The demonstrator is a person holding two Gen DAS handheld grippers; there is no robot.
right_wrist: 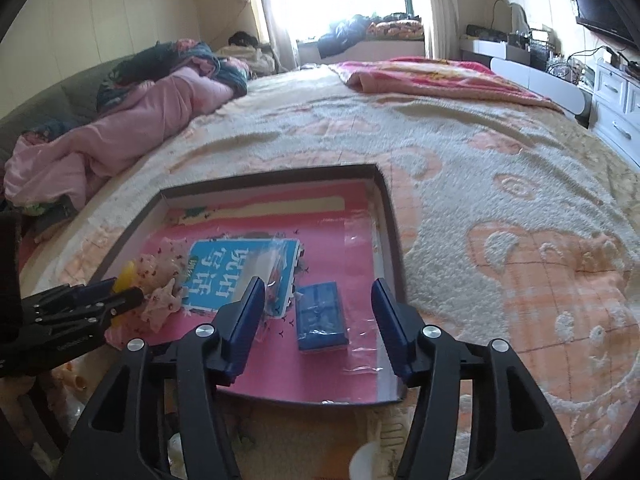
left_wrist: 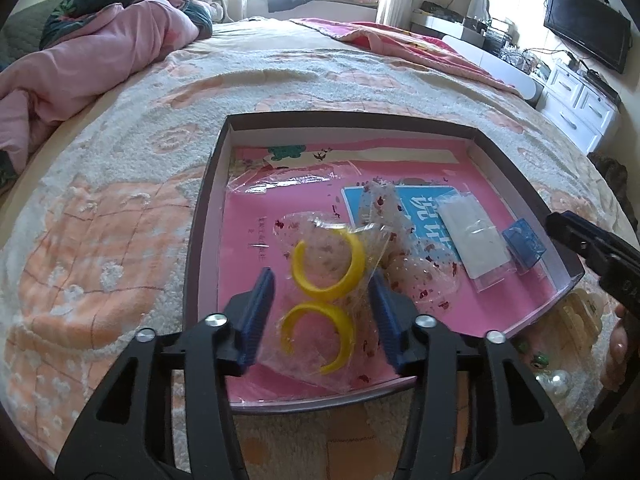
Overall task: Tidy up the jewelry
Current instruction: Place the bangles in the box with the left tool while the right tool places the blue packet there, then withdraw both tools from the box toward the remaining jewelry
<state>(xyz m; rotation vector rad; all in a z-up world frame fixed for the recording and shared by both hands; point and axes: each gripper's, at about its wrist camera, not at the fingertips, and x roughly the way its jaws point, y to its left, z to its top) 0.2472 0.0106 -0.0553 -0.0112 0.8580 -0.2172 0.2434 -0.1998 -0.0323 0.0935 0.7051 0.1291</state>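
A shallow dark-rimmed box point(left_wrist: 208, 184) with a pink floor lies on the bed. In the left wrist view, a clear bag with two yellow hoop earrings point(left_wrist: 328, 276) lies in the box between the fingers of my open left gripper point(left_wrist: 322, 304); the jaws stand apart around it. In the right wrist view, my right gripper point(right_wrist: 318, 312) is open over the box's near right corner, above a small blue jewelry box point(right_wrist: 320, 316) in clear wrap. The left gripper point(right_wrist: 100, 300) shows at the left there. The right gripper point(left_wrist: 592, 248) shows at the right edge of the left wrist view.
A blue card point(right_wrist: 240, 276), a white packet point(left_wrist: 472, 236) and speckled clear bags point(left_wrist: 404, 236) lie in the box. Pearls and green beads point(left_wrist: 548, 368) lie on the blanket by the box's near right corner. A pink quilt point(left_wrist: 80, 68) is heaped at far left. White drawers point(left_wrist: 580, 104) stand right.
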